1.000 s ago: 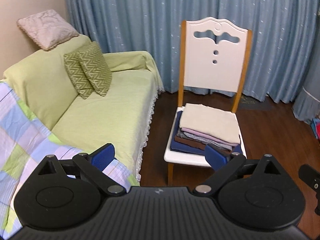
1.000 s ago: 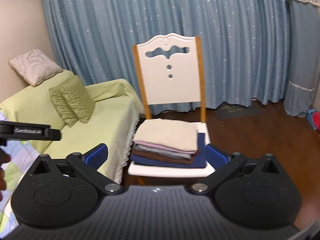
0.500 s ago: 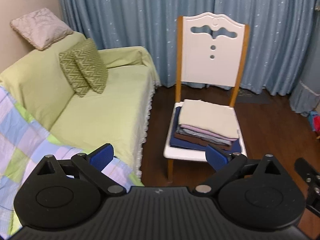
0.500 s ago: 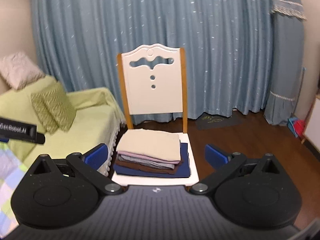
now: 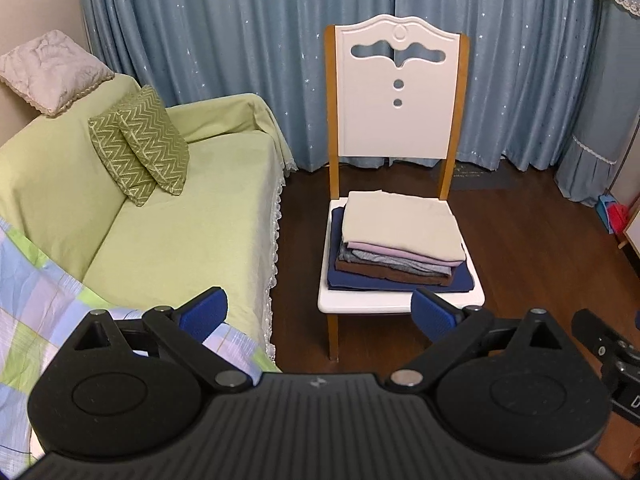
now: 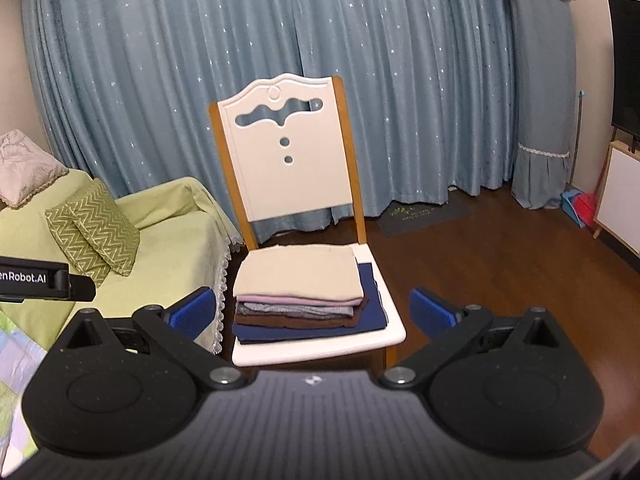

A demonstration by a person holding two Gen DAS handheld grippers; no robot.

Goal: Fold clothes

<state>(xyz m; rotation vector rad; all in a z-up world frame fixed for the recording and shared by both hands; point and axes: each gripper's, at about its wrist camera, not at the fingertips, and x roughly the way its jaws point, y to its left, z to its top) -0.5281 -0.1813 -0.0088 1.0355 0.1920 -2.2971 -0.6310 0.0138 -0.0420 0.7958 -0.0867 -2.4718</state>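
1. Left gripper [image 5: 320, 314]: level, aimed at the chair [image 5: 396, 92], blue fingers [image 5: 204, 312] spread wide, nothing held.
2. Right gripper [image 6: 312, 310]: same pose, spread wide, nothing held.
3. Folded clothes stack [image 6: 300, 292] sits on the chair seat, beige piece on top, navy at bottom.
4. Green sofa [image 5: 180, 220] just beside the chair.

Patchwork quilt [image 5: 36, 300] cut off left

Looking like a home living rm: green-covered sofa [image 5: 168, 216] w/ 2 zigzag cushions [image 5: 140, 148], blue star curtains [image 5: 240, 40] hanging behind, white wooden chair [image 6: 288, 168] standing on dark wood floor [image 6: 500, 264], TV [image 6: 626, 64] sitting at right edge.
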